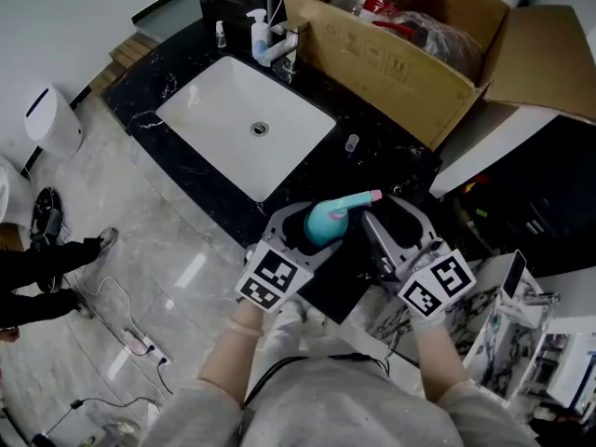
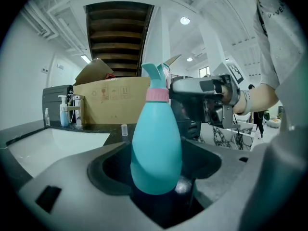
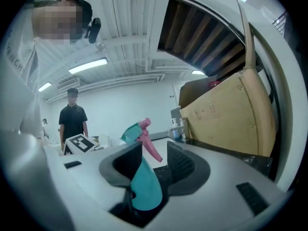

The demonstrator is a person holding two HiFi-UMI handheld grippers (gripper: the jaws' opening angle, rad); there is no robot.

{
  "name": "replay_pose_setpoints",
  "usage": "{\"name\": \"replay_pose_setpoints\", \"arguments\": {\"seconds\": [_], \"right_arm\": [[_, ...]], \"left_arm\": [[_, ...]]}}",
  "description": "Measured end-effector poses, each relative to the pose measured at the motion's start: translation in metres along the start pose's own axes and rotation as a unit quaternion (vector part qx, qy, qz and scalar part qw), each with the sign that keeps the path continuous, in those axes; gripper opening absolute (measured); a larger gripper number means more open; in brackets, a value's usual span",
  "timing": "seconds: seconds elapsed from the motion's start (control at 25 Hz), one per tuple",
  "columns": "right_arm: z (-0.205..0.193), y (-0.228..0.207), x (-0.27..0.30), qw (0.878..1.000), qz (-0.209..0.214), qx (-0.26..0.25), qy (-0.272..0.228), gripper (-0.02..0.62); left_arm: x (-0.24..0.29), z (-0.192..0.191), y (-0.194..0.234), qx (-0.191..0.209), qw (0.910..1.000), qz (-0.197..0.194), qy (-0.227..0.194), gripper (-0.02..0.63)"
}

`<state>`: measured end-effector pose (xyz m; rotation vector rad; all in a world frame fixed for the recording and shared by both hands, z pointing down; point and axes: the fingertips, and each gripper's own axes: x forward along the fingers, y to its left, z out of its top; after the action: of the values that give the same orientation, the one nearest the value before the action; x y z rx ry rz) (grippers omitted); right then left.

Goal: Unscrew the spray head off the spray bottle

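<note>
- The spray bottle [image 1: 323, 220] is teal with a pink collar. It is held in the air at the near edge of the black bench [image 1: 191, 170], tipped over so that its spray head [image 1: 358, 199] points away to the right.
- The left gripper [image 1: 312, 229] has its jaws clenched on the bottle's fat body. In the left gripper view the body sits deep between them and fills the gap.
- The right gripper [image 1: 386, 218] has its jaws on either side of the spray head. In the right gripper view one of the pads [image 3: 126, 163] lies against the neck, and a gap shows between the other and the pink trigger [image 3: 153, 147]. The jaws are released, with nothing pinched.
- A small clear vial [image 1: 351, 142] stands on the bench just beyond the spray head, apart from it. It is the nearest loose thing.
- An open cardboard box [image 1: 400, 63] sits further back on the right of the bench, behind the vial.
- The white sink [image 1: 223, 110] is set into the bench on the left. A tap [image 1: 279, 47] and a pump bottle [image 1: 258, 33] stand at its far rim.
- Below the bench is a pale marble floor [image 1: 158, 277] with cables [image 1: 121, 329] trailing over it.
- A bystander's leg and shoe [image 1: 98, 242] are cut off by the left edge of the head view. In the right gripper view a person in a dark T-shirt [image 3: 72, 121] stands well behind.
- The bottle's base is buried between the left jaws, and in the left gripper view the right gripper covers the nozzle. The box holds something red under clear wrapping — too crumpled to make out.
</note>
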<state>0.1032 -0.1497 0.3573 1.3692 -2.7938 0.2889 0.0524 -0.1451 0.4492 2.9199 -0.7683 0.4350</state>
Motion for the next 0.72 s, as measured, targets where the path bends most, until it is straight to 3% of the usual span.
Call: {"name": "replay_pose_setpoints", "arguments": {"seconds": [0.12, 0.2, 0.4, 0.52, 0.72], "right_arm": [[0.008, 0.011, -0.013, 1.0, -0.008, 0.003, -0.014, 0.164], [0.007, 0.032, -0.013, 1.0, 0.021, 0.013, -0.017, 0.165], [0.006, 0.059, 0.019, 0.996, 0.084, 0.027, -0.014, 0.32], [0.008, 0.069, 0.034, 0.994, 0.111, 0.019, -0.004, 0.362], [0.001, 0.065, 0.037, 0.995, 0.086, -0.045, 0.014, 0.291]], "left_arm": [[0.0, -0.002, 0.001, -0.007, 1.0, 0.003, -0.002, 0.334], [0.0, -0.002, 0.0, -0.01, 1.0, 0.003, -0.001, 0.333], [0.0, -0.002, 0.0, -0.007, 1.0, 0.002, 0.002, 0.334], [0.0, -0.003, 0.0, -0.004, 1.0, 0.001, 0.004, 0.333], [0.0, -0.004, 0.0, -0.001, 1.0, 0.002, 0.005, 0.333]]}}
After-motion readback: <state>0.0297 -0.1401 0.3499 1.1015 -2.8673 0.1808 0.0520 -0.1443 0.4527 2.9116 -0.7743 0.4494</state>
